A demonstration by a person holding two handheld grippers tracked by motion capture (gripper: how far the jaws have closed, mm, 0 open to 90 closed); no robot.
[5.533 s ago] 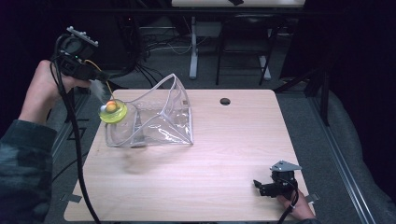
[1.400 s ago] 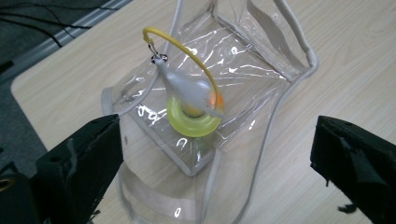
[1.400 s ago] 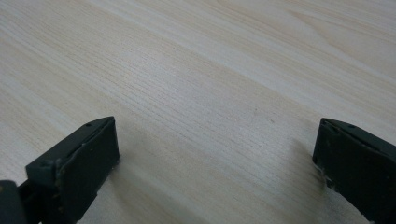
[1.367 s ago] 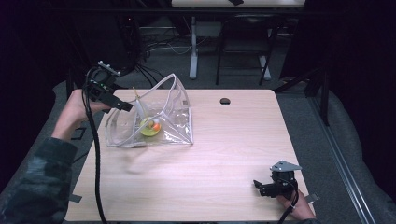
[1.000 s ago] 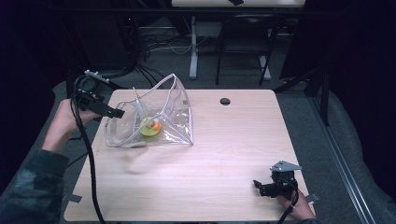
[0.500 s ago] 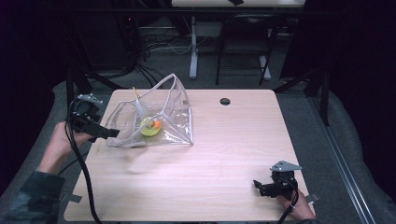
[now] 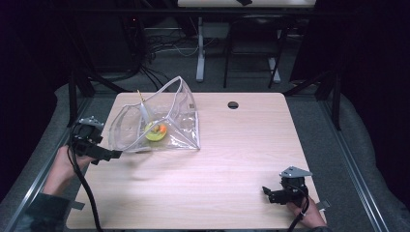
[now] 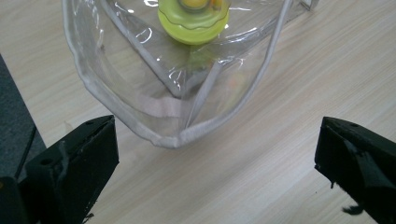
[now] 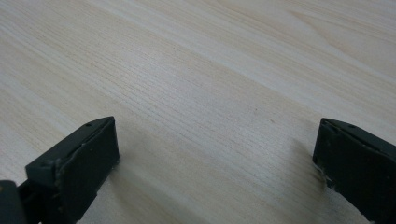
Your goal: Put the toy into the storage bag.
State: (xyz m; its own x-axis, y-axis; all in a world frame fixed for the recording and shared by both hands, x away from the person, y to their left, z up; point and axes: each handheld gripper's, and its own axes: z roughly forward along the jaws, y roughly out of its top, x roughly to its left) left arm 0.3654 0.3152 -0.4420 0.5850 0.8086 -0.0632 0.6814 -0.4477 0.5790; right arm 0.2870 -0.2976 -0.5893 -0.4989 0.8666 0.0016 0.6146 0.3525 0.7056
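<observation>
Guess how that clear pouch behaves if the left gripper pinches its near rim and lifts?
Clear pouch is thin film with creased, sagging walls, so it will probably flop. The yellow-green toy sits loose inside and may slide. Glossy film could slip.

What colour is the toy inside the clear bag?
Yellow-green toy with an orange top, clearest in the left gripper view.

No text, label, brand, number or sign can be read on anything shown.
</observation>
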